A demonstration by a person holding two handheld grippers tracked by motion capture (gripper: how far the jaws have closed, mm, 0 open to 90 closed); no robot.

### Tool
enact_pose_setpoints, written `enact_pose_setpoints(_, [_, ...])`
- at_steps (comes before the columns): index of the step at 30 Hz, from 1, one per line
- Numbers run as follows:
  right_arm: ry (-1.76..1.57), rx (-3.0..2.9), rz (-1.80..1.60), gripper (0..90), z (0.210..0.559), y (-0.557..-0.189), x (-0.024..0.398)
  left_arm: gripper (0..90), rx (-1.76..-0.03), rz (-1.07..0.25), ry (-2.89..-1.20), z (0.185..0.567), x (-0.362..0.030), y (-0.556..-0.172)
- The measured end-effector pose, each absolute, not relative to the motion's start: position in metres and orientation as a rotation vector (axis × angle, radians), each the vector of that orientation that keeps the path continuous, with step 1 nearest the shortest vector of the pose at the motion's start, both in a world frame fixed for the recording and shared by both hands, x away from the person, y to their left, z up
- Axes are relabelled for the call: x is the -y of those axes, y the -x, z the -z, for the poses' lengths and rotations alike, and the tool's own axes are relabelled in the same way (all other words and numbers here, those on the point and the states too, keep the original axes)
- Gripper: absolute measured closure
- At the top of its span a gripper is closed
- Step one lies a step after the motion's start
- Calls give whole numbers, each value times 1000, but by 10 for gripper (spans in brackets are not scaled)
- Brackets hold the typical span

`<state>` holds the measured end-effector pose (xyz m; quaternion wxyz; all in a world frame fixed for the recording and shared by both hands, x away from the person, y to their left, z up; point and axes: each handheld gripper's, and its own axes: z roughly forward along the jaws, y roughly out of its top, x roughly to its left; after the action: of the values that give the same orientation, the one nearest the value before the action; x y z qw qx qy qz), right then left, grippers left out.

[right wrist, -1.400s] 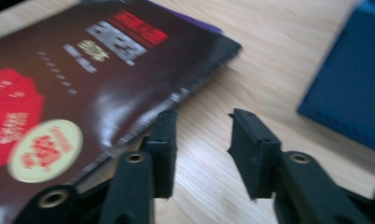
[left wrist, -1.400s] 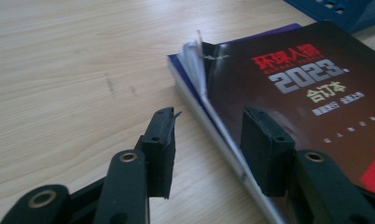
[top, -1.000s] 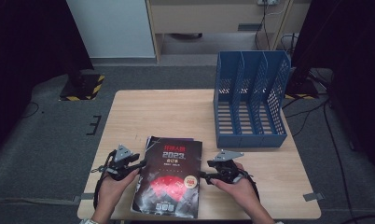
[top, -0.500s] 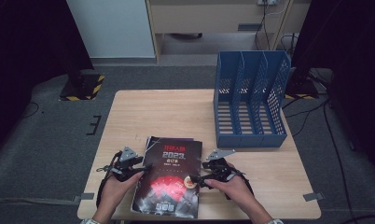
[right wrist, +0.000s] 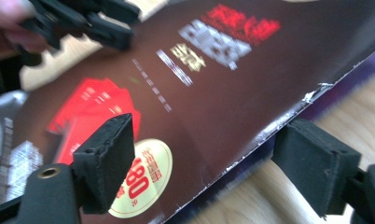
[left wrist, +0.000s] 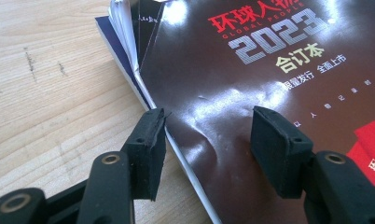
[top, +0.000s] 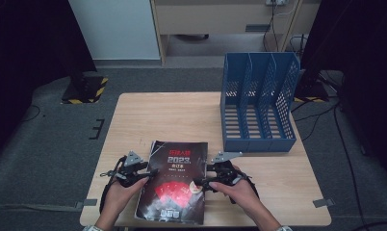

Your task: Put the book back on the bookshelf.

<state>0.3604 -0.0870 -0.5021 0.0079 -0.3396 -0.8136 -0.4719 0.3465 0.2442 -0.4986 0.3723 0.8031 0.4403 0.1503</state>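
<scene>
The left gripper (left wrist: pixel 206 144) has its jaws apart, astride the left edge of the magazine (top: pixel 174 180): one pad sits on the table (top: pixel 182 115) side, right at the page edge, and the other rests over the dark cover, which is dented between them. These jaws have just been opening, and the pads do not pinch the cover. The right gripper (right wrist: pixel 204 163) also stands open, one pad over the cover by a round yellow sticker (right wrist: pixel 141 179), the other just outside the frayed right edge above the wood; its jaws opened wide and have just closed a little. The magazine lies flat at the near middle of the table, between the two hands. A blue file rack (top: pixel 259 103) stands at the far right corner, well apart.
</scene>
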Motion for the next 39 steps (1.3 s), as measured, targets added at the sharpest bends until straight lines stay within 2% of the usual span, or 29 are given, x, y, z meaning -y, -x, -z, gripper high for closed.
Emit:
enact_pose_setpoints(9, [1003,2493,1461,226,497,-380,67,448,-1136,-378,-2046,500,-245,-346])
enact_pose_setpoints(17, [952,2505,1392,189,504,-392,49,440,-1132,-375,-2053,500,-245,-347])
enact_pose_setpoints(22, [949,2512,1396,294,504,-391,46,440,-1126,-381,-2060,499,-245,-347])
enact_pose_setpoints(33, [976,2499,1396,436,506,-389,51,430,-1117,-391,-2073,499,-243,-348])
enact_pose_setpoints(39, [1012,2487,1363,553,504,-392,52,422,-1121,-378,-2073,498,-243,-350])
